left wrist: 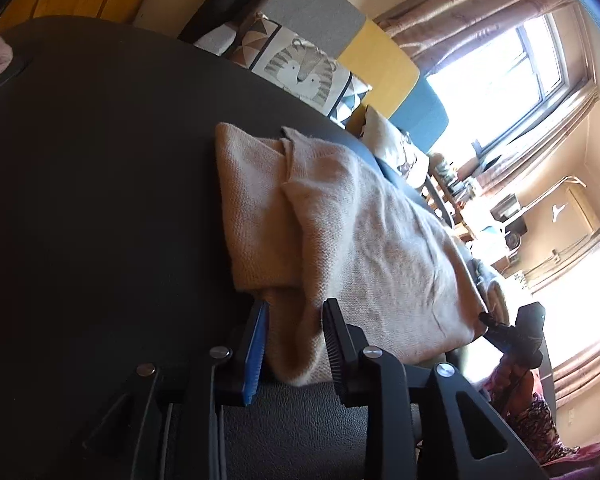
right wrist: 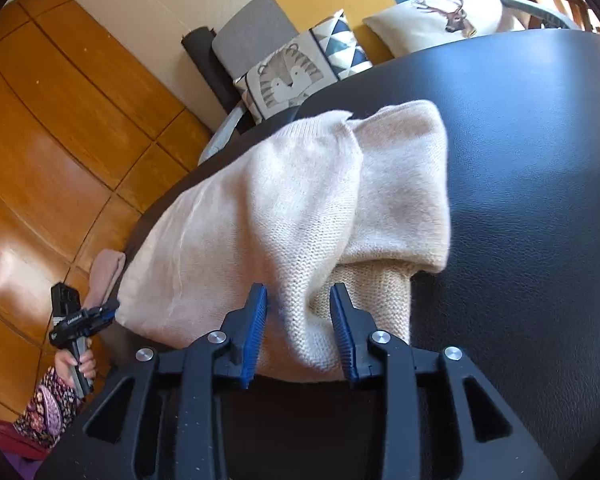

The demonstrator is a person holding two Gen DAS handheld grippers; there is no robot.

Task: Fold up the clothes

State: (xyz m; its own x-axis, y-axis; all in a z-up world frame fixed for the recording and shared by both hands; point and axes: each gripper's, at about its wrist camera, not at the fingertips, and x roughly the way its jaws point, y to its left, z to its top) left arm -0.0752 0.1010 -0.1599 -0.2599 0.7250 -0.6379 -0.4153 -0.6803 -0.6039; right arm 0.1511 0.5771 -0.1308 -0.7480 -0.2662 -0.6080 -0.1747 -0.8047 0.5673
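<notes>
- The black worktop [right wrist: 520, 168] fills most of both views, with a tiger cushion [right wrist: 288, 76] behind its far edge.
- A beige sweater [right wrist: 284, 216] lies folded on the worktop — its near edge bunches up between both pairs of fingers.
- The left gripper [left wrist: 294, 344] stands partly open, the sweater's hem loose between its fingers.
- The right gripper [right wrist: 300, 332] is partly open too — a fold of knit sits in the gap, not pinched.

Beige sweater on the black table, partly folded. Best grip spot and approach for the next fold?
My call: grip the beige sweater at its near hem, where the knit bunches into a raised ridge between the right tool pads. Come in low from the near table edge; elsewhere it lies flat, harder to pinch.
</notes>
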